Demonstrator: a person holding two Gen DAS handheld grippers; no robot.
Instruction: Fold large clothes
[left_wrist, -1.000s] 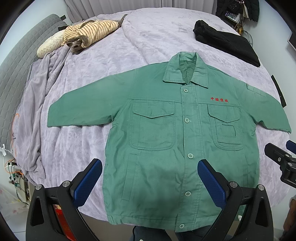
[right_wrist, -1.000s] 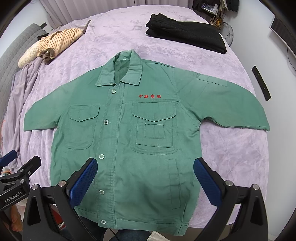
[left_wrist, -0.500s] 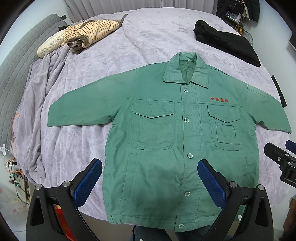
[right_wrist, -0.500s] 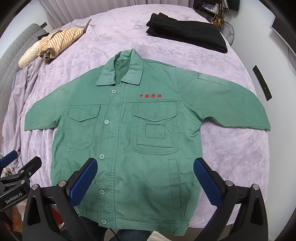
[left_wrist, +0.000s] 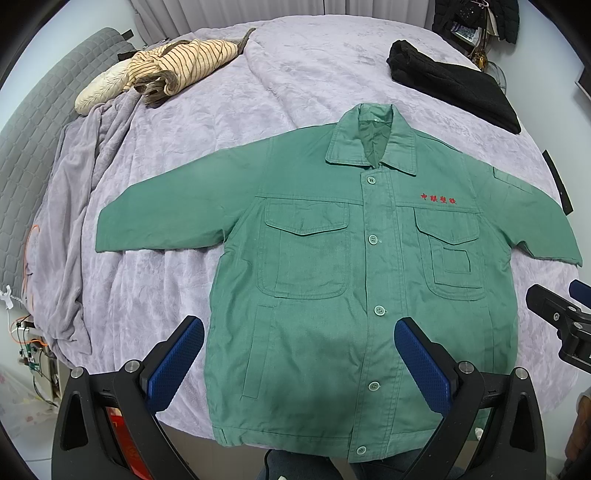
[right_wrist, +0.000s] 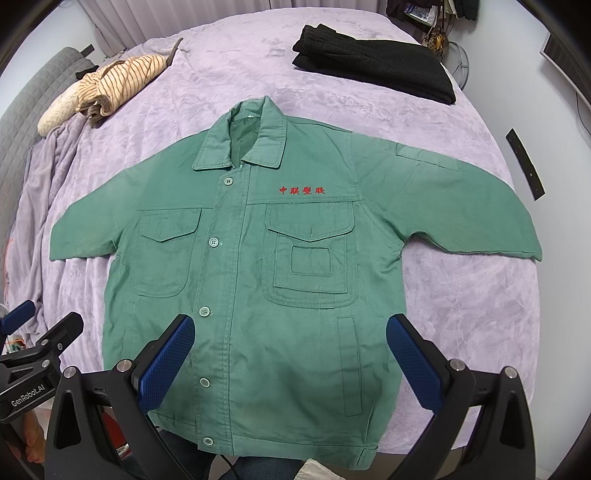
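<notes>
Only rightward — GenRobot.AI lettering on left claw (right_wrist: 22, 321) beside jacket (right_wrist: 280, 280).

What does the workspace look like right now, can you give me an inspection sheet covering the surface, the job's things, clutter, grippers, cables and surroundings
Surface: bed under a wrinkled lilac blanket.
Job's things: green jacket lies flat, front up, buttoned, both sleeves spread out, not yet folded.
Clutter: striped garment bunched at the far left; black garment folded at the far right.
Grippers: left gripper and right gripper both open above the jacket's hem, holding nothing.
Cables: orange wire and a small circuit board hang off the bed's left side.
Surroundings: grey quilted headboard on the left; curtain and shelf items at the back.
</notes>
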